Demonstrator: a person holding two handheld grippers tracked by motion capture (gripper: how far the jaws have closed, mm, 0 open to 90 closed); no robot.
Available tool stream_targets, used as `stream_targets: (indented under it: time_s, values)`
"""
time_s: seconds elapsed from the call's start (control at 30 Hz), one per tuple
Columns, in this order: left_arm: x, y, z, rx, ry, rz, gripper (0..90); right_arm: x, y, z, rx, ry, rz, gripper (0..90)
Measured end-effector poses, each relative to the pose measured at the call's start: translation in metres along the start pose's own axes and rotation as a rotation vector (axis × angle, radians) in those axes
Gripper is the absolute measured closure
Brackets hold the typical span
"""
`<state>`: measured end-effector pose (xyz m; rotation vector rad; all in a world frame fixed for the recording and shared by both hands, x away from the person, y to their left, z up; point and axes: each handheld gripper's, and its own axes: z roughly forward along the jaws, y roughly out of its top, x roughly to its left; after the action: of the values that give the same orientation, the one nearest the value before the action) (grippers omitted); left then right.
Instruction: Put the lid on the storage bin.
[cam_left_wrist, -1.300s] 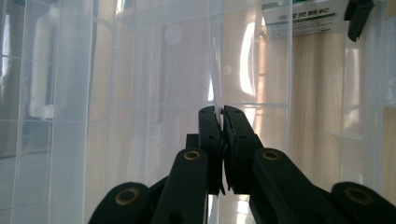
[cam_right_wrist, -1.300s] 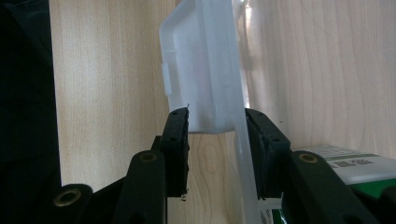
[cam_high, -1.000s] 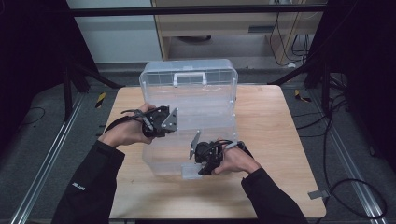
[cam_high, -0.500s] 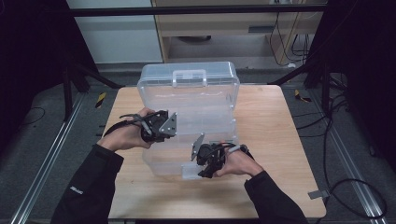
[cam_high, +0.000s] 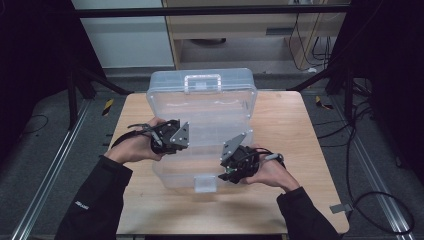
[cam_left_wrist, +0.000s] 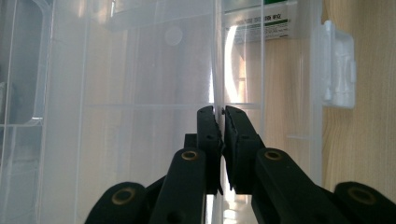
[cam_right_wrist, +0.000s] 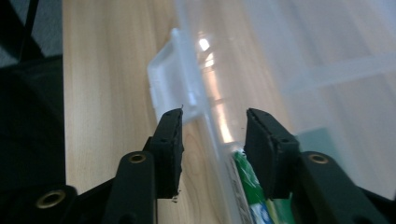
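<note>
Pinching the clear box wall, left tongs (right tongs agape).

Both grippers are all black. The left gripper has chunky jaws with brass-coloured rivets at the link pivots behind the fingers. Same brass rivets on the right gripper. Each one carries a grey three-cornered plate with small screws on top, plus a thin trailing cable. Sleeves are black, with a tiny white mark on the left one.
</note>
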<state>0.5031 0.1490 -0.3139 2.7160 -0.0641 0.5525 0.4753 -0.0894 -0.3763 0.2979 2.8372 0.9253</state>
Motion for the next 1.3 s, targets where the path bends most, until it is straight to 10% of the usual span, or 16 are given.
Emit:
stream_targets:
  time_s: [0.77,1.3]
  values:
    - [0.000,-0.001,0.000,-0.004,-0.008,-0.023,84.6,-0.034,-0.036,-0.085,-0.429,-0.180,0.342,89.7]
    - [-0.002,-0.001,0.001,-0.013,-0.016,-0.025,84.5,-0.075,-0.048,-0.090,-0.566,-0.354,0.514,90.0]
